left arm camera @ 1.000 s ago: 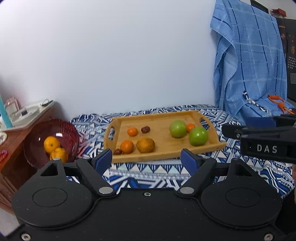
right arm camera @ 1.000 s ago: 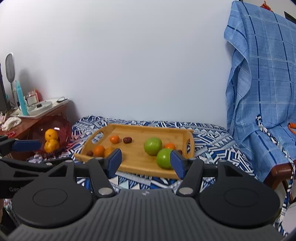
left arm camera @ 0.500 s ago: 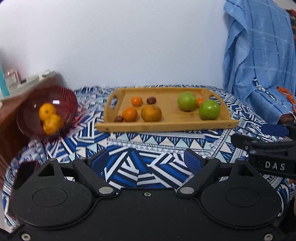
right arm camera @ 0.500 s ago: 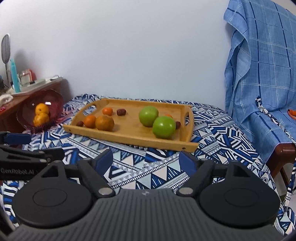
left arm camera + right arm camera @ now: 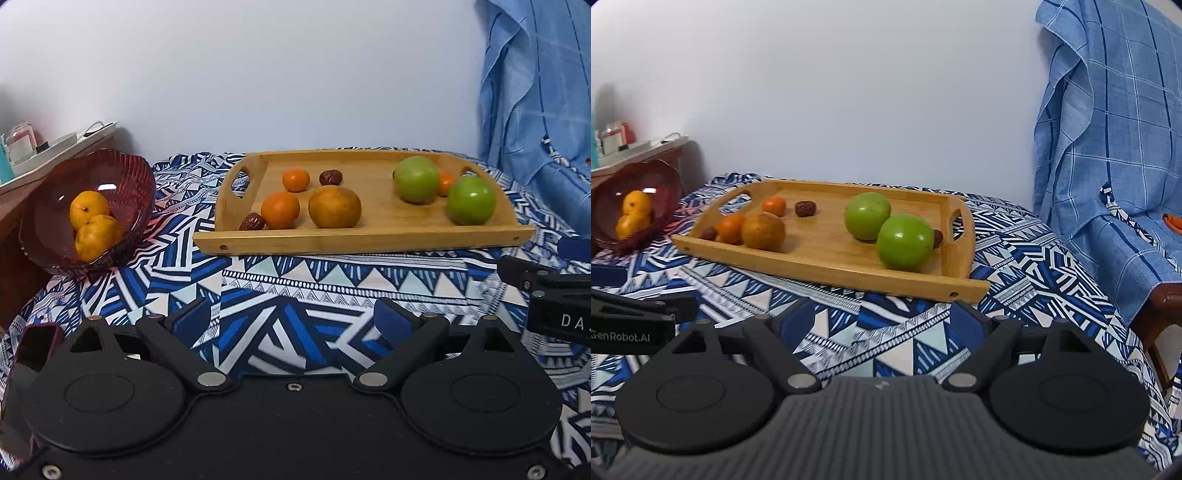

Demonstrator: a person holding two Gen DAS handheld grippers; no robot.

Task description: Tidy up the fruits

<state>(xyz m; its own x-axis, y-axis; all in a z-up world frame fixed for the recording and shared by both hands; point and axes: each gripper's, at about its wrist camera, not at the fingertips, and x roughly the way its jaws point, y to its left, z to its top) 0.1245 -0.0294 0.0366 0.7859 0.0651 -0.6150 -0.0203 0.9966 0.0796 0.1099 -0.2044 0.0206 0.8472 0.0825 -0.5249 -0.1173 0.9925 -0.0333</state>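
Fruit sits on the wooden tray (image 5: 369, 242), straight ahead of me on the patterned table: oranges toward my left tongs (image 5: 293, 321), green apples (image 5: 905, 242) nearer my right tongs (image 5: 875, 325). Both tongs gape wide, empty.

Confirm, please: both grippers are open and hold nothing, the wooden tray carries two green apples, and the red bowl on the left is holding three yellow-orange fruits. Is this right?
Not quite. The red bowl holds two yellow-orange fruits, not three; the left wrist view shows this most clearly. The rest stands: the left gripper and right gripper are open and hold nothing, and the wooden tray carries two green apples.
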